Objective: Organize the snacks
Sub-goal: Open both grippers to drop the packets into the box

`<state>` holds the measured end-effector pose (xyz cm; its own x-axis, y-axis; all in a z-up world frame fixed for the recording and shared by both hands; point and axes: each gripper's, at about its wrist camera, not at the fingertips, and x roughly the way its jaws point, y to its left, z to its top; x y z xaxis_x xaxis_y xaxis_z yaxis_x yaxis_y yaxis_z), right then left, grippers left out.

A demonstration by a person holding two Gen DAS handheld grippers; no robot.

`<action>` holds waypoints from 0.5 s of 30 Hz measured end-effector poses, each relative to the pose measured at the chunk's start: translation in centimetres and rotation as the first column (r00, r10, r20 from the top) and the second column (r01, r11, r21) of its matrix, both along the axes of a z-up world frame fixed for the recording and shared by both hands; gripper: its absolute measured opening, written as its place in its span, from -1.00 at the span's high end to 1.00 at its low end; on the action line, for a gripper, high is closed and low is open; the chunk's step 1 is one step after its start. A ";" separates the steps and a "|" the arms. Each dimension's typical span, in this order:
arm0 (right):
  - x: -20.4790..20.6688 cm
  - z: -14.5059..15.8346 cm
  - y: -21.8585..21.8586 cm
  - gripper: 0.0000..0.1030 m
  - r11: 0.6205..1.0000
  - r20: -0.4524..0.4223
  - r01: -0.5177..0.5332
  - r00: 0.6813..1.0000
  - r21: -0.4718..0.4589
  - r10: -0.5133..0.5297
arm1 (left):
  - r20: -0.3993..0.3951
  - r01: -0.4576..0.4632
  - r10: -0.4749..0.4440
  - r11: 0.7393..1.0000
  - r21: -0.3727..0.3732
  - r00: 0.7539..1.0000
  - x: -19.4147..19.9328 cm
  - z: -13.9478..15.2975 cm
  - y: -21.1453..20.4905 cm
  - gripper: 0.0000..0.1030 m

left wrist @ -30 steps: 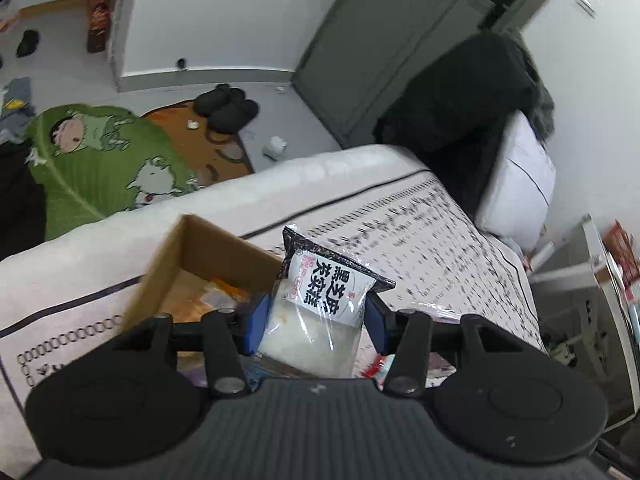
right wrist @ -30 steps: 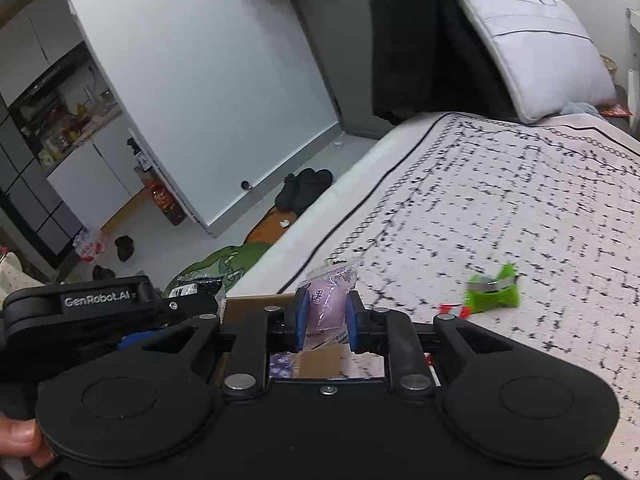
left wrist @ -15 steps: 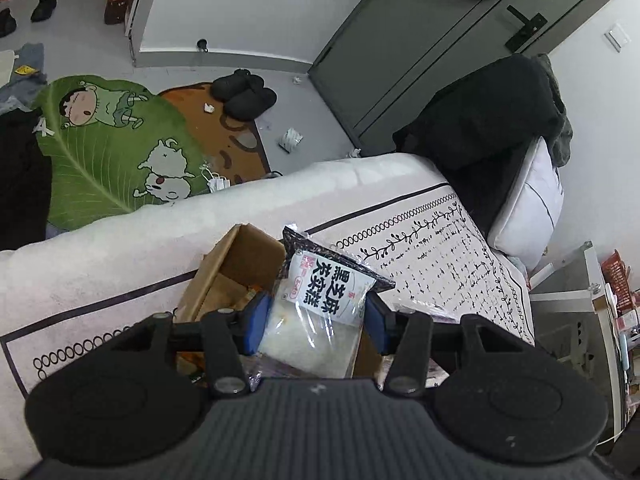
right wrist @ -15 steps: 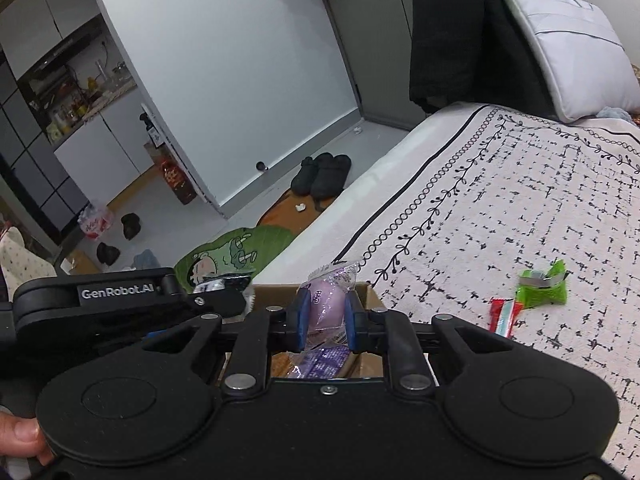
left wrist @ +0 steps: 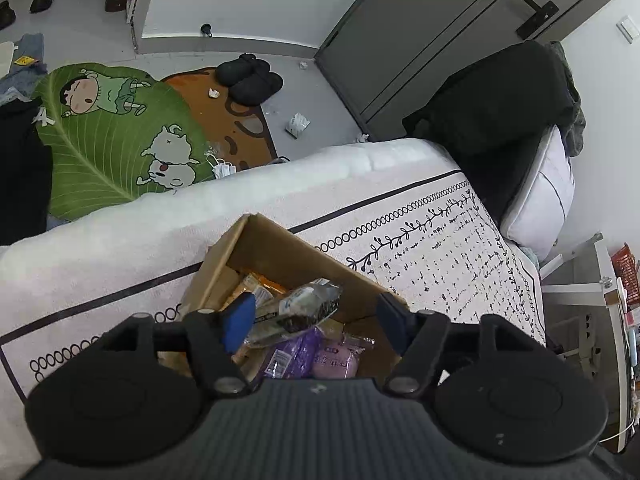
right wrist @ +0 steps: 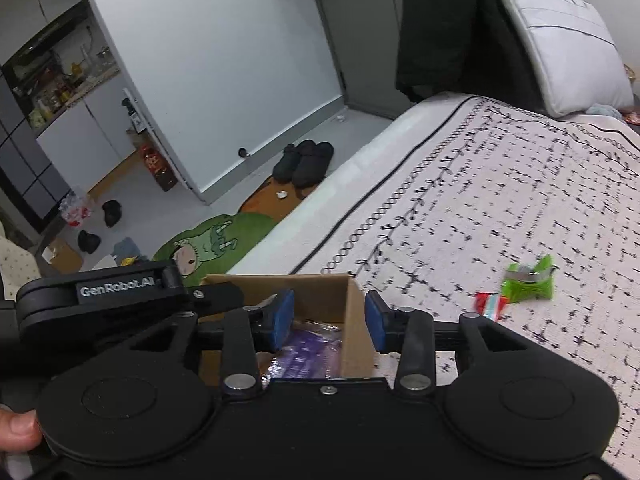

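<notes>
A cardboard box (left wrist: 280, 250) sits on the bed near its foot edge and holds several snack packs. My left gripper (left wrist: 316, 318) is open above the box; the black-and-white rice snack pack (left wrist: 296, 312) lies loose in the box on purple packs (left wrist: 296, 354) and a pink pack (left wrist: 336, 362). My right gripper (right wrist: 330, 322) is open over the box's right wall (right wrist: 354, 328), with purple packs (right wrist: 308, 354) below it. A green snack (right wrist: 528, 280) and a red snack (right wrist: 490, 304) lie on the bedspread to the right.
The patterned bedspread (right wrist: 500, 200) stretches right, with a grey pillow (right wrist: 560, 40) and dark clothing (left wrist: 492, 108) at the head. The left gripper's body (right wrist: 108, 296) is beside the box. Floor holds a green cartoon rug (left wrist: 116, 136) and black slippers (left wrist: 250, 78).
Both grippers opened over the box. The rice snack pack dropped from the left gripper and the pink pack from the right gripper into the box.
</notes>
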<state>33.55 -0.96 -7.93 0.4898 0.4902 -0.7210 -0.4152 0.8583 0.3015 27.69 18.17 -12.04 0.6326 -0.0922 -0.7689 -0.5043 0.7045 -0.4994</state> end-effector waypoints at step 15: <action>0.2 -0.8 -6.3 0.12 0.994 0.012 0.085 0.996 -0.066 -0.084 | 0.029 0.068 -0.068 0.997 0.027 0.997 0.6 0.7 -3.7 -0.53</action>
<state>33.79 -7.29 -8.70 0.5343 0.3976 -0.7459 -0.3427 0.9086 0.2389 28.28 14.52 -11.39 0.6484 -0.1159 -0.7524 -0.4398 0.7497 -0.4945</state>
